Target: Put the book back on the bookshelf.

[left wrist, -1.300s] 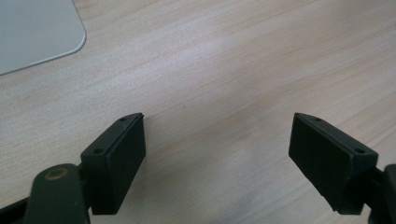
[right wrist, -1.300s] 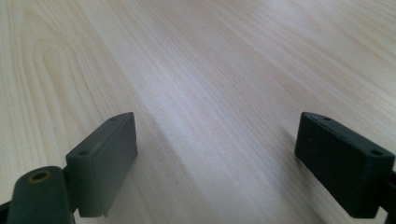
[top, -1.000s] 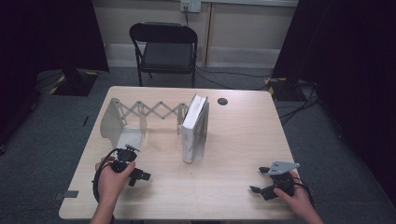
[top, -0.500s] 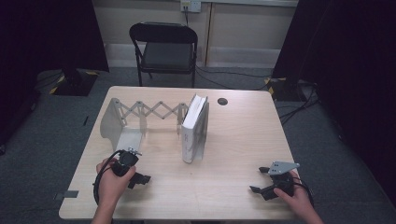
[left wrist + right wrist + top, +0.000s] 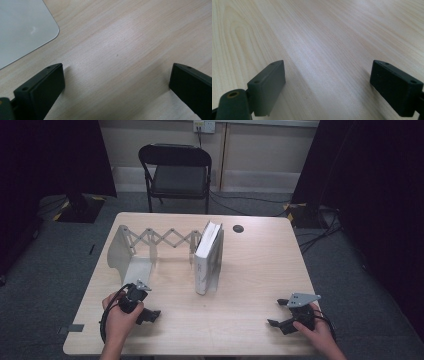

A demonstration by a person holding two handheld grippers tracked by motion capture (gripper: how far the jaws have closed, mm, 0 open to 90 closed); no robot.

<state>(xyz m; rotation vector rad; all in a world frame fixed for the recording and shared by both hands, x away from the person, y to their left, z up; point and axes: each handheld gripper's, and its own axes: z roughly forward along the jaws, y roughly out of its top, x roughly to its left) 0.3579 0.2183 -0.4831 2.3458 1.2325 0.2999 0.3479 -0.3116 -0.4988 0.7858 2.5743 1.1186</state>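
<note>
I see the white book (image 5: 209, 256) standing upright mid-table, spine toward me, leaning against the grey extendable bookend rack's (image 5: 131, 251) right end.

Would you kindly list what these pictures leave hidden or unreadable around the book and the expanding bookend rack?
- Book, high view: cover text too small to read.
- Bookend rack, high view: its right end plate is hidden behind the book.
- Bookend rack, left gripper view: the rack's grey plate is cut off by the top left edge.
- Dark round spot on the table, high view: too small to identify.
</note>
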